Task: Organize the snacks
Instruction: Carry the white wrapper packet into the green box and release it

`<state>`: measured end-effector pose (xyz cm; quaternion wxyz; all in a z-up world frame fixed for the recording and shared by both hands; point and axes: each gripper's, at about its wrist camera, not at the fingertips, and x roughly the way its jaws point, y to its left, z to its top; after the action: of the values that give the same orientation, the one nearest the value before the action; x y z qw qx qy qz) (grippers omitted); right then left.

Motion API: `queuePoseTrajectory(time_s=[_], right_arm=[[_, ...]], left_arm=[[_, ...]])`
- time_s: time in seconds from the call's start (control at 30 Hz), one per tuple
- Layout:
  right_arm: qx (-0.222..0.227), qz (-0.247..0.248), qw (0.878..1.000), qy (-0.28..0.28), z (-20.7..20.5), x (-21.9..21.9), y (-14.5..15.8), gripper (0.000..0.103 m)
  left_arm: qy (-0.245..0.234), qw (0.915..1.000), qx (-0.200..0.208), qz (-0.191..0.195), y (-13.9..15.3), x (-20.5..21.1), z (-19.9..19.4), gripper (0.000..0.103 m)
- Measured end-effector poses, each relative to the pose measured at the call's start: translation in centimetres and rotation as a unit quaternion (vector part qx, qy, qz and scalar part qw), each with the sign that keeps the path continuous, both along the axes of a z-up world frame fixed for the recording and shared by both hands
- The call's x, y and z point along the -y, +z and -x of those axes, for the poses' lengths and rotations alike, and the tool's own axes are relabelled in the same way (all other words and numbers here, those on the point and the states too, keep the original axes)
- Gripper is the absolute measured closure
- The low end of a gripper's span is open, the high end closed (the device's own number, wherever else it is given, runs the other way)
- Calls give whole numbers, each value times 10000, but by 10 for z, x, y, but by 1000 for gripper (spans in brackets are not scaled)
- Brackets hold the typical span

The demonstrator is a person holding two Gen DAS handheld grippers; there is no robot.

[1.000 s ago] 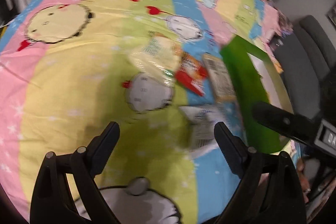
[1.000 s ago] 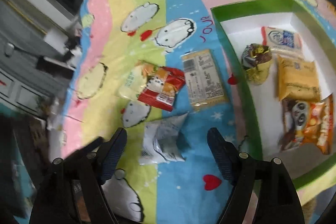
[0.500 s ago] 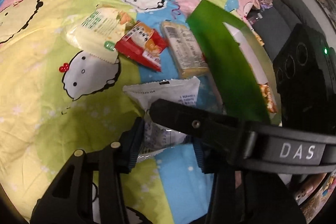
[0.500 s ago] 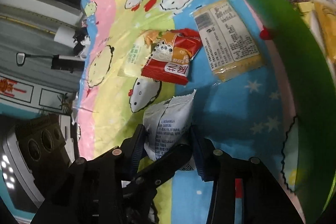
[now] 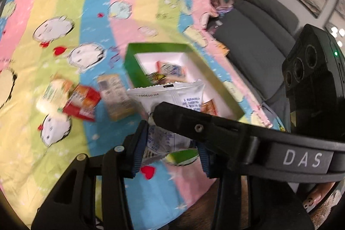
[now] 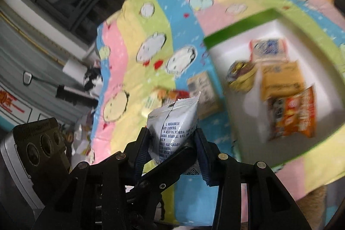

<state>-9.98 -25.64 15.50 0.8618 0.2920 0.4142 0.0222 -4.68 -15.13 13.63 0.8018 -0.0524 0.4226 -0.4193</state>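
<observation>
Both grippers are shut on one white snack packet (image 5: 172,98) and hold it up off the cloth. My left gripper (image 5: 171,143) pinches its lower part, and the right gripper's finger crosses in front. In the right wrist view the packet (image 6: 175,120) stands upright between the pads of my right gripper (image 6: 172,146). A green box with a white inside (image 5: 131,61) lies beyond, holding several snacks (image 6: 280,79). A red packet (image 5: 83,104), a pale yellow packet (image 5: 52,93) and a tan bar (image 5: 113,96) lie on the cloth left of the box.
A striped cartoon cloth (image 5: 64,3) covers the surface. A grey sofa (image 5: 258,31) stands beyond its right edge. A dark cabinet and a black-and-white soft toy (image 6: 92,79) lie past the cloth's far left edge in the right wrist view.
Both grippers closed on the white packet and lifted it off the cloth. The views have swung up, so the green box now shows from above.
</observation>
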Motion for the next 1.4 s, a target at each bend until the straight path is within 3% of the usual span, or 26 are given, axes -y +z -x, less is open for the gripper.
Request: queuePoseTrajectory(time_s=[0.13,0.57,1.4], right_arm=[[157,85,9996,-200,14,12,11,59],[90,-125,9959,-889,25,64,3,59],[-549,-532,9919,-1017,-47,123,-59,58]], left_arm=[[-122,9998,174,0,9,12,10,60],[-539,9977,253,-319,8,74,8,61],[-510,9951,-270,-801,-47,131,-61,64]])
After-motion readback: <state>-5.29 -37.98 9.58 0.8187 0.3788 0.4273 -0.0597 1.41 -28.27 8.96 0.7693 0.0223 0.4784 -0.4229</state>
